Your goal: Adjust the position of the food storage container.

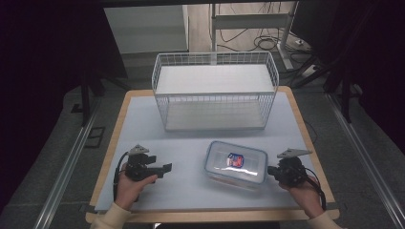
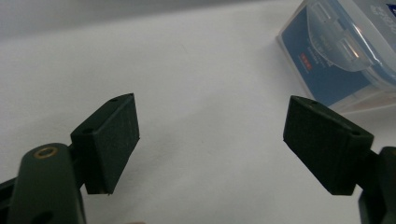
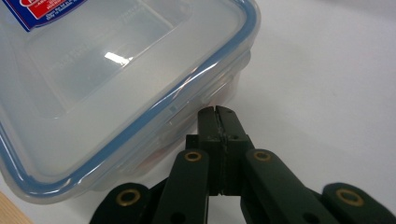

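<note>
Centrally, lidded plastic box [image 1: 236,165], contents unclear, left gripper [image 1: 165,168] jaws apart, right gripper [image 3: 218,116] jaws together beside box

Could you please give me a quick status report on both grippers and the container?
Left gripper open, empty. Right gripper shut, tip at the clear plastic container with blue-rimmed lid. White wire basket behind; nothing in the way.
</note>
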A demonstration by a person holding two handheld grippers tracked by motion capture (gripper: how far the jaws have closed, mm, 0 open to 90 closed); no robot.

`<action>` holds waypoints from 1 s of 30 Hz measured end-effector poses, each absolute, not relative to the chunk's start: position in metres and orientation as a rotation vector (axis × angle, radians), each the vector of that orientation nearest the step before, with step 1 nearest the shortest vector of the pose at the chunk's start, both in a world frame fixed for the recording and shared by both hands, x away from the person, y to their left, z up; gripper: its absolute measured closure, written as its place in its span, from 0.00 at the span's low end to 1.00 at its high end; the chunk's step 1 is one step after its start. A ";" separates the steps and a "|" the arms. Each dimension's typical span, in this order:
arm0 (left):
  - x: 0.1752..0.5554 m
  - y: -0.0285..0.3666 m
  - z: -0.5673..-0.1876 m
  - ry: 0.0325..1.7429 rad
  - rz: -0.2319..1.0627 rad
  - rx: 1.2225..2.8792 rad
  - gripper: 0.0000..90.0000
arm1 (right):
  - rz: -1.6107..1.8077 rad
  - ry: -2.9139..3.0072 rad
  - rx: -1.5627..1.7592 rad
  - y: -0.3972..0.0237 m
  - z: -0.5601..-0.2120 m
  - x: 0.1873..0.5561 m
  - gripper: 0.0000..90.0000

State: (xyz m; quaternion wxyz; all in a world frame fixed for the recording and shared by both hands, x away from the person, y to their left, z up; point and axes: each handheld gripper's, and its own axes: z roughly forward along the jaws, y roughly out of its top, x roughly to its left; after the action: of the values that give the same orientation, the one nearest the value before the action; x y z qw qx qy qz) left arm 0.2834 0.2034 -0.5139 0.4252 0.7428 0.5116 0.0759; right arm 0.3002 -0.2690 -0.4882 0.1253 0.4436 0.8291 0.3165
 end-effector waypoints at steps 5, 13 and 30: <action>0.284 0.205 -0.514 1.282 0.190 1.856 0.20 | 0.924 2.428 1.269 -0.254 -0.487 0.307 1.00; 0.284 0.207 -0.515 1.290 0.188 1.849 0.20 | 0.941 2.455 1.239 -0.227 -0.489 0.322 1.00; 0.283 0.212 -0.514 1.302 0.200 1.839 0.20 | 0.979 2.489 1.188 -0.195 -0.493 0.338 1.00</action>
State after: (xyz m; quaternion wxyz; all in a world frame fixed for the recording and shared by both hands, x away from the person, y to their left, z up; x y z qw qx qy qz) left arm 0.2835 0.2125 -0.5144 0.4256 0.7356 0.5209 0.0802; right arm 0.3381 -0.1950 -0.4930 0.1075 0.4035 0.8456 0.3325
